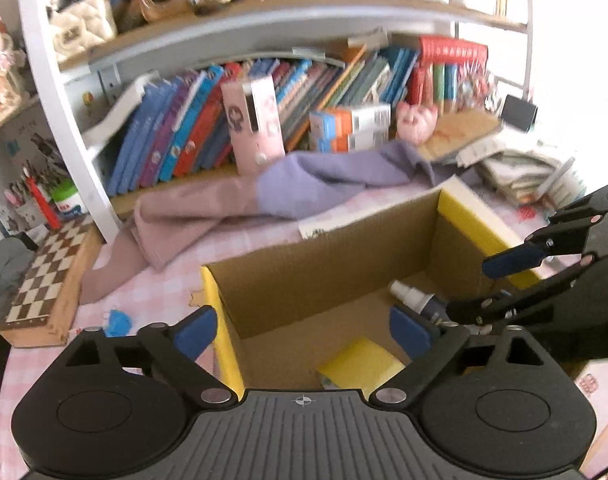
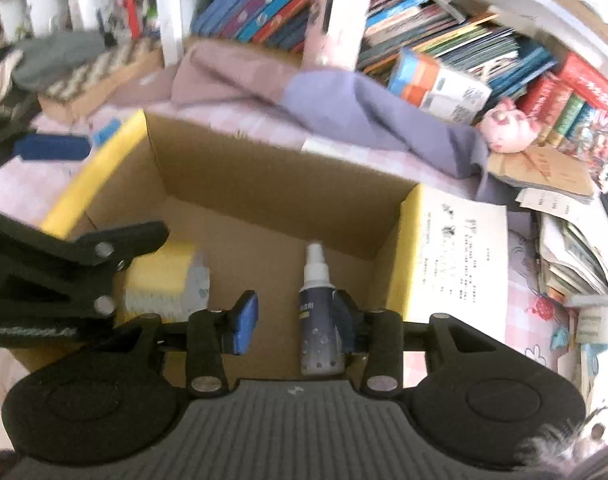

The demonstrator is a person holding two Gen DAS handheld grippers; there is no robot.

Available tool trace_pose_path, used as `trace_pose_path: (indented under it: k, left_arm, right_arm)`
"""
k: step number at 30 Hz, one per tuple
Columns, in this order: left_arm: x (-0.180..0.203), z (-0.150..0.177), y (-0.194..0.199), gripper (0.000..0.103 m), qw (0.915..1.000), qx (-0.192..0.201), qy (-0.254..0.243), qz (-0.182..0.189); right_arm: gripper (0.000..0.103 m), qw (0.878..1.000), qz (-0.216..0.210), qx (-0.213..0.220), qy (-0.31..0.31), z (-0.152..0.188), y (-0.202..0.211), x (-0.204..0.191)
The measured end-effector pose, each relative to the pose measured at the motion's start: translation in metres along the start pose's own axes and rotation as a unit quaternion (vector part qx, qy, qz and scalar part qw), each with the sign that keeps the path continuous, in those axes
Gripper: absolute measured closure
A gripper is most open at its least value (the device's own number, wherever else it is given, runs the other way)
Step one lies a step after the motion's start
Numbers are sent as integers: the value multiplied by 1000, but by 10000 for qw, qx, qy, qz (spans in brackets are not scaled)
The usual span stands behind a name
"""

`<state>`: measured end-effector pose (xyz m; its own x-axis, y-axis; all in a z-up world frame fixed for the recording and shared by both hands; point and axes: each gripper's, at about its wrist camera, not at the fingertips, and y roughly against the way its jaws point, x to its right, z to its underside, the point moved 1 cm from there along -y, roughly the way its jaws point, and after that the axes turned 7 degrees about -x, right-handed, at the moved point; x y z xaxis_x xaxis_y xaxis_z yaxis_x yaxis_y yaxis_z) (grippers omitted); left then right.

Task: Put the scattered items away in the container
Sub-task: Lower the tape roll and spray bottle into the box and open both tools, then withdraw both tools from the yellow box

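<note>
An open cardboard box (image 1: 219, 320) with yellow edges stands on the pink checked table. On its floor lie a yellow and white packet (image 1: 362, 364) and a dark blue spray bottle (image 1: 416, 300) with a white top. My left gripper (image 1: 304, 332) hangs over the box's near left side, open wide, with nothing between its fingers. In the right wrist view my right gripper (image 2: 293, 322) is partly open over the spray bottle (image 2: 318, 312). The bottle lies beside the right pad and clear of the left one. The packet (image 2: 159, 276) lies to the left, partly behind the left gripper's fingers (image 2: 51, 148).
A purple and mauve cloth (image 1: 304, 184) lies behind the box, before a shelf of books (image 1: 207, 120) and a pink plush pig (image 1: 418, 120). A chessboard (image 1: 43, 280) lies at the left and a small blue item (image 1: 117, 322) near it. A printed sheet (image 2: 464, 256) leans on the box's right side.
</note>
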<state>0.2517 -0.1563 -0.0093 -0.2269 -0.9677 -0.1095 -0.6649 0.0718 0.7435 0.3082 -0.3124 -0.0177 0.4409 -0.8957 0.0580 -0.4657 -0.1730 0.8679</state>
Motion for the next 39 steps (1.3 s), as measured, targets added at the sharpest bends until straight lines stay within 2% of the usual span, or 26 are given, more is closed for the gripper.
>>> trace_pose_path:
  k: [5,12,18,24,30,39]
  left_arm:
    - [-5,8,39,1,9993,346,161,-33]
    - [-22,23,85,1,9959,698,571,-84]
    - [-38,45,112,0,9925,851,864,-116]
    - [-49,72,136,0,9917,907,896,-155]
    - [-63,102,157,0,9912,924,942,-116]
    - [-78,145,172,0,9941,706,828,-31]
  right_arm:
    - [50,9978,-87,493,-442,8,39,2]
    - [44,9901,4,1054,-929,29,85,-7]
    - [42,9830,282,1420,-1129,55,114,-26]
    - [38,9743,578,1727,-1328,85,135,-57]
    - [37,9671,836,1888,-1484,111,150,-94]
    - [33,9642,978,1806,-1675,144,160,-146]
